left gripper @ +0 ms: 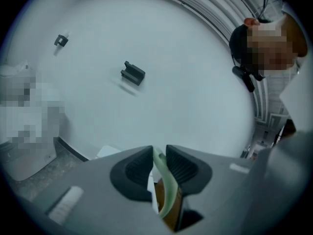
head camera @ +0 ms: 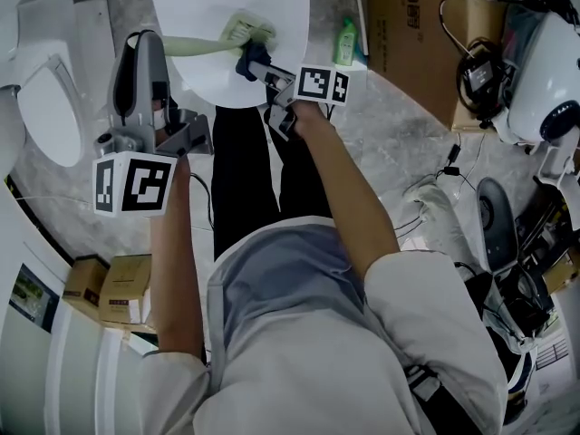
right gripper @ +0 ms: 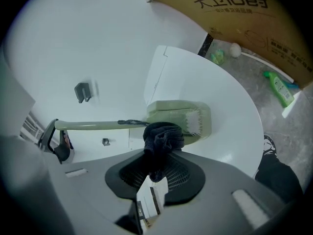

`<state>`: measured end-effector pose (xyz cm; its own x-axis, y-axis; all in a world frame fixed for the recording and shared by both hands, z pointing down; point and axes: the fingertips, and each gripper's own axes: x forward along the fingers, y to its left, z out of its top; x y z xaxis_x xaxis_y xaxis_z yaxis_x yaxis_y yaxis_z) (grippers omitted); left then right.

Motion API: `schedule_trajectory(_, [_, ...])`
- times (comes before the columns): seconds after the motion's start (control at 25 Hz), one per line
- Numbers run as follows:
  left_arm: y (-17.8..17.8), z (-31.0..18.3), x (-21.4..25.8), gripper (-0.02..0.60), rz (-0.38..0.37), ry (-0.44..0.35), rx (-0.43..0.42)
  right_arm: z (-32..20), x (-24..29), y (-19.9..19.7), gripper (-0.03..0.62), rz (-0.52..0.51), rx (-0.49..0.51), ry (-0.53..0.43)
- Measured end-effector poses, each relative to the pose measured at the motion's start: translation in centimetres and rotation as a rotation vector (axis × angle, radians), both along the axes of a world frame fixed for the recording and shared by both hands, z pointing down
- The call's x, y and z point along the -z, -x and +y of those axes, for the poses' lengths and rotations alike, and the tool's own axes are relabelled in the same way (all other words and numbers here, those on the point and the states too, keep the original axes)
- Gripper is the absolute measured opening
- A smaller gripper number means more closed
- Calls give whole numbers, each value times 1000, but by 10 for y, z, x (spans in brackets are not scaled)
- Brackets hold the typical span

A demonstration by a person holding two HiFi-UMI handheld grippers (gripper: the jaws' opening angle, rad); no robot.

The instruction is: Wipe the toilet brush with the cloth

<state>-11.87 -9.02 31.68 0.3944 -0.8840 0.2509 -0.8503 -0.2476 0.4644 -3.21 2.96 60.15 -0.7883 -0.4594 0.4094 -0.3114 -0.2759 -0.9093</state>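
Holding the toilet brush (head camera: 207, 43) level over a white surface (head camera: 195, 3), with both tools engaged. Left gripper (left gripper: 159, 156) has its jaws closed on the pale green handle, which runs as a thin strip between the ribbed pads (left gripper: 134, 168). In the head view this gripper sits at about 10 o'clock and the brush runs from it toward 12 o'clock, where the bristle end lies.

Right gripper (right gripper: 157, 166) is clamped on a bunched dark cloth (right gripper: 164, 136). The wad sticks out past the jaws, and its top meets the brush at the neck, where handle joins head, on the 6 o'clock side in the right gripper view. White bristles show at about 3 o'clock of the cloth.

Judgement: the left grip far down the handle steadies the brush and leaves the head free, while the head hangs over the white surface, probably to catch drips. The cloth is held proud of the jaws so fabric, not plastic, does the rubbing. Wiping appears under way at the neck, and the bristle face looks not yet covered
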Motion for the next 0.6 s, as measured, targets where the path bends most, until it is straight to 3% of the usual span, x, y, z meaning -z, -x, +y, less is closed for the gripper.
schedule_trajectory(0.6, [-2, 2, -1, 0, 7, -2, -7, -8, 15, -14, 69, -36, -38, -52])
